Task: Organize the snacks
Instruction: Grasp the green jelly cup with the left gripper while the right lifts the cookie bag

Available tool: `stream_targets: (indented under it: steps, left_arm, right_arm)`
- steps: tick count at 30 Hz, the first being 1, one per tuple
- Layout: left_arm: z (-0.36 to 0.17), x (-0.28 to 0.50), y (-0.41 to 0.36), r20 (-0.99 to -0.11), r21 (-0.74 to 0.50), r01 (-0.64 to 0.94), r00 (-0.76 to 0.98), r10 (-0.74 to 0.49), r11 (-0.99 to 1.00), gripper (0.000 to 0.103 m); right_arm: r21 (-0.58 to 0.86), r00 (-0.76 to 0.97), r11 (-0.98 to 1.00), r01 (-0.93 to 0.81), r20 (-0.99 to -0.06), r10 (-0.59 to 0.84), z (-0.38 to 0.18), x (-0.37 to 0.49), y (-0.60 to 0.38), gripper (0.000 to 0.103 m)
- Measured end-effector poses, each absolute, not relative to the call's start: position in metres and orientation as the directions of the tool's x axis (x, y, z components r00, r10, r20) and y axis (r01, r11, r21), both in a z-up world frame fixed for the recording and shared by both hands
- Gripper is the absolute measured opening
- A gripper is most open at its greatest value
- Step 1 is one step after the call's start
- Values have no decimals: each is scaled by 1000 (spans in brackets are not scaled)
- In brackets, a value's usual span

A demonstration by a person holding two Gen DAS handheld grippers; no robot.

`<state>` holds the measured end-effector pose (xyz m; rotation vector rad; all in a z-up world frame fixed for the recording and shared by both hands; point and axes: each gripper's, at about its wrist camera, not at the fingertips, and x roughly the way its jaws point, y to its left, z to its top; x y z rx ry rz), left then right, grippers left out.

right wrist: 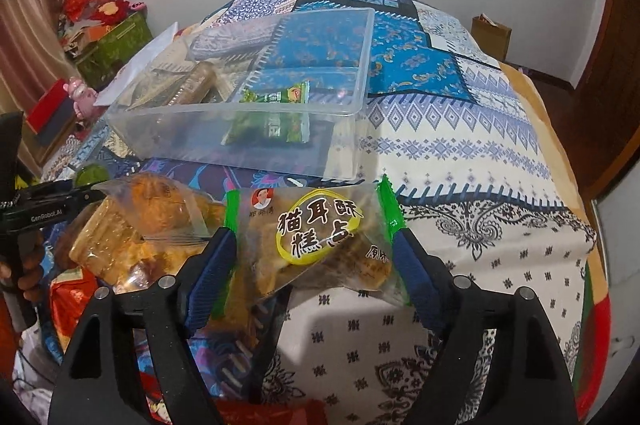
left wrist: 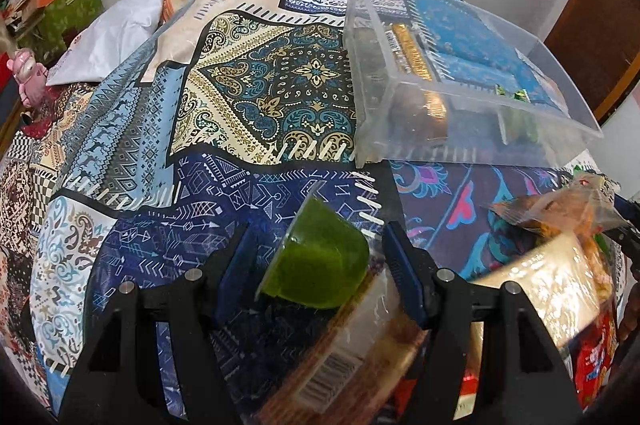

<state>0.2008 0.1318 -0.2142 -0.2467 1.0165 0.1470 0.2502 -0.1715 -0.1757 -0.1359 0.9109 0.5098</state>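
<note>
A clear plastic bin (left wrist: 460,129) stands on the patterned bedspread; it also shows in the right wrist view (right wrist: 224,141), holding a green snack packet (right wrist: 276,109) and a brown wrapped bar (right wrist: 198,83). My left gripper (left wrist: 316,257) is open around a green jelly cup (left wrist: 320,265) that lies in the gap, touching neither finger visibly. My right gripper (right wrist: 312,253) is shut on a clear packet of cat-ear crisps with green ends (right wrist: 316,237), just in front of the bin. The left gripper shows at the left of the right wrist view (right wrist: 86,195).
A heap of snack bags (right wrist: 132,225) lies left of my right gripper and shows at the right of the left wrist view (left wrist: 560,257). A white pillow (left wrist: 116,29) and green boxes (left wrist: 68,9) lie far left. A brown paper bag (right wrist: 490,35) stands by the wall.
</note>
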Motion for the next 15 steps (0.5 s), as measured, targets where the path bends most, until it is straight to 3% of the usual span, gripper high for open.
stream_targets:
  steps: [6, 15]
  left_arm:
    - [-218, 201, 131, -848, -149, -229, 530, -5, 962, 46]
    - [-203, 183, 129, -830, -131, -216, 558, 12, 968, 43]
  right_arm:
    - [90, 499, 870, -485, -789, 359, -177, 256, -168, 79]
    - [98, 496, 886, -453, -798, 342, -176, 258, -177, 81]
